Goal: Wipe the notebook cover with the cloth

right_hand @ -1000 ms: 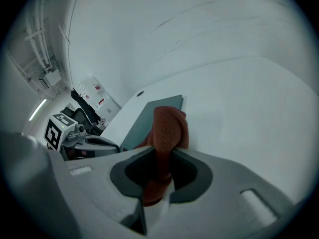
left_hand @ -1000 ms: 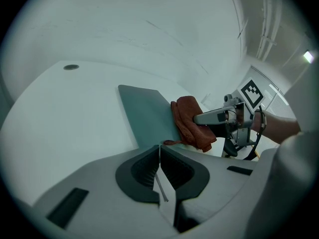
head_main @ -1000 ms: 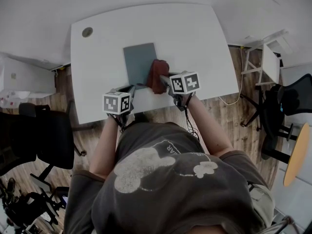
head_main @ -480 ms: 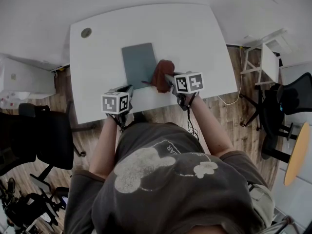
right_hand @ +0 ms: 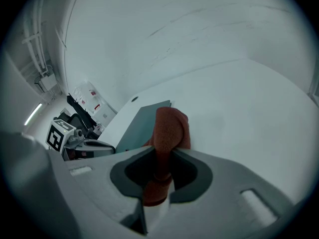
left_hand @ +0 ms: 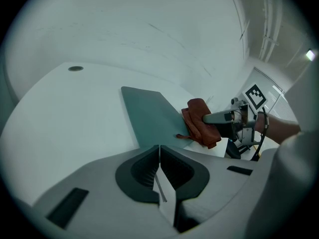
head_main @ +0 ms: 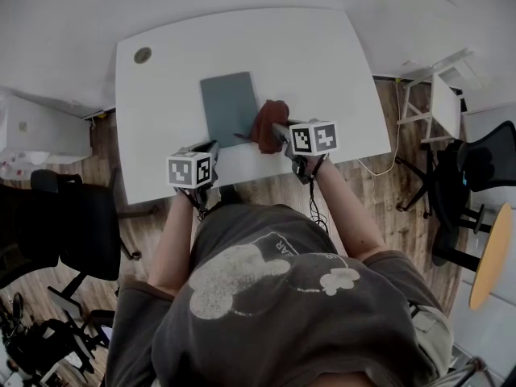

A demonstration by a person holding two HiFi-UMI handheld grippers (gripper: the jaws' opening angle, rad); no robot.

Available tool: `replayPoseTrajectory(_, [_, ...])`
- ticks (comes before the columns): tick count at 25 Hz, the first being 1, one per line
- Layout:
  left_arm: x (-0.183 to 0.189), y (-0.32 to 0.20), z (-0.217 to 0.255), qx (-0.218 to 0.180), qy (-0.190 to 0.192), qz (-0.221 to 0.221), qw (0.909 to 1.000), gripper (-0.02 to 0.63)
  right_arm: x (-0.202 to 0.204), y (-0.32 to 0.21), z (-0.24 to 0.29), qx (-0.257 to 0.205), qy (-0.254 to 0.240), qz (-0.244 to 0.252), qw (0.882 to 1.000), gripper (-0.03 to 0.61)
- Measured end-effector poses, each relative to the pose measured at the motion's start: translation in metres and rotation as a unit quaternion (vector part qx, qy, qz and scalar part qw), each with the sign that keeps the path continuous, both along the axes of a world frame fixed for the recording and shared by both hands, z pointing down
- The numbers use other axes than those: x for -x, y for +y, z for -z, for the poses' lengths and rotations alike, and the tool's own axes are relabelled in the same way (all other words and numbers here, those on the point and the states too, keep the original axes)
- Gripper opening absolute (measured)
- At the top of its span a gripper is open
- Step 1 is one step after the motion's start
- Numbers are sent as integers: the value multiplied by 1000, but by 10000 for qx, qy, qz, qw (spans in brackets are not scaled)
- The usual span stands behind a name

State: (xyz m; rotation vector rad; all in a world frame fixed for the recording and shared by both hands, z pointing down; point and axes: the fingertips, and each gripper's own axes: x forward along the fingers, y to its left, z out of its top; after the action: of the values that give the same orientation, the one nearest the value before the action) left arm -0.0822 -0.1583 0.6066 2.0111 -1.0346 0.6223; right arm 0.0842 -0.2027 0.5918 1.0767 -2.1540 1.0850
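Cloth [right_hand: 169, 126] is clamped in right gripper [right_hand: 160, 158]. Jaws are closed on a bunched fold, so a wad sticks out ahead as the wiping pad. Wad sits at right edge of notebook [head_main: 228, 105], near half. Can't tell if it's pressed down.

Notebook lies flat and closed on table [head_main: 322, 63], slightly skewed, close to near edge, which looks like easy reach.

Left gripper [left_hand: 159, 153] is closed on nothing, low at near edge by notebook's near-left corner. Can't tell if it touches. Probably placed to pin the book if it slides.

My read: at one end of a stroke, with most of the cover left and far of the wad.
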Motion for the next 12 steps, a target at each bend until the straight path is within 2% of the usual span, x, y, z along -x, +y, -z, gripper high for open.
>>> replayPoseTrajectory(12, [-9, 19, 23, -231, 89, 72, 9997, 5, 2, 16, 33, -341, -300, 66, 9989, 71])
